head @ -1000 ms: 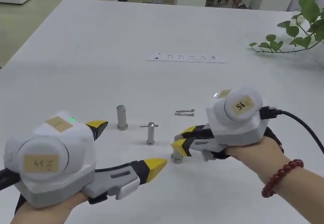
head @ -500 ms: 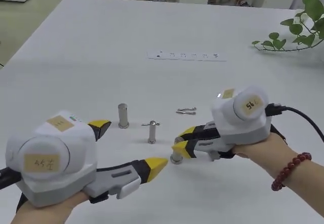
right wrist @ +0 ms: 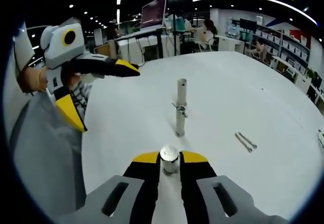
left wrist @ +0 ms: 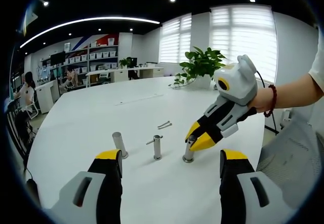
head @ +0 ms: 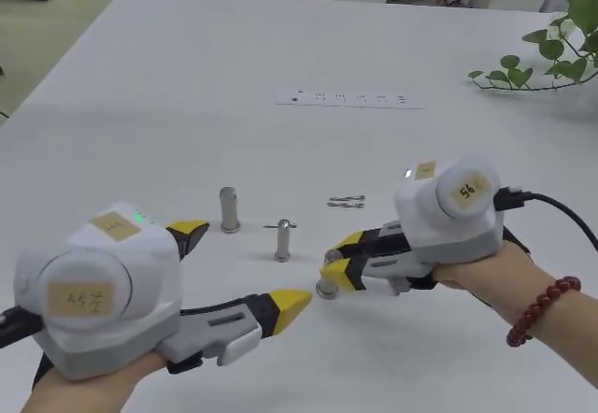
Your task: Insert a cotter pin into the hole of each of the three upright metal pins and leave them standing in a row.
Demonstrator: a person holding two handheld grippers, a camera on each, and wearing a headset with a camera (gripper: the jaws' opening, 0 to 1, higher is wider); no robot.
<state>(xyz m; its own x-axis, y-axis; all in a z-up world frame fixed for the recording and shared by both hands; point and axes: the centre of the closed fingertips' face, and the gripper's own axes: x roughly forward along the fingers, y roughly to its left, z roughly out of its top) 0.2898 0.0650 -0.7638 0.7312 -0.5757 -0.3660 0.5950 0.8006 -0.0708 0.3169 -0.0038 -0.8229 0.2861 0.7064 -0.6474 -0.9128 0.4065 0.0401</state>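
Observation:
Three short metal pins stand on the white table. The far pin (head: 229, 209) (left wrist: 119, 144) (right wrist: 181, 89) is bare. The middle pin (head: 283, 240) (left wrist: 157, 147) (right wrist: 180, 120) has a cotter pin through its top. My right gripper (head: 341, 270) (left wrist: 201, 137) (right wrist: 170, 159) is shut on the head of the near pin (head: 326, 284) (left wrist: 189, 149) (right wrist: 169, 158), which stands on the table. Two loose cotter pins (head: 344, 203) (left wrist: 163, 125) (right wrist: 246, 141) lie behind the row. My left gripper (head: 238, 268) (left wrist: 171, 165) (right wrist: 96, 67) hangs open in front of the pins, holding nothing.
A white power strip (head: 348, 100) lies flat further back on the table. A leafy plant (head: 551, 49) (left wrist: 200, 64) reaches in at the back right corner. A cable (head: 551, 212) trails from the right gripper. Bare table (head: 140, 105) stretches to the left and behind.
The head camera has shifted a little. My right gripper stays shut on the near pin and the left gripper stays open; the pins stand where they were.

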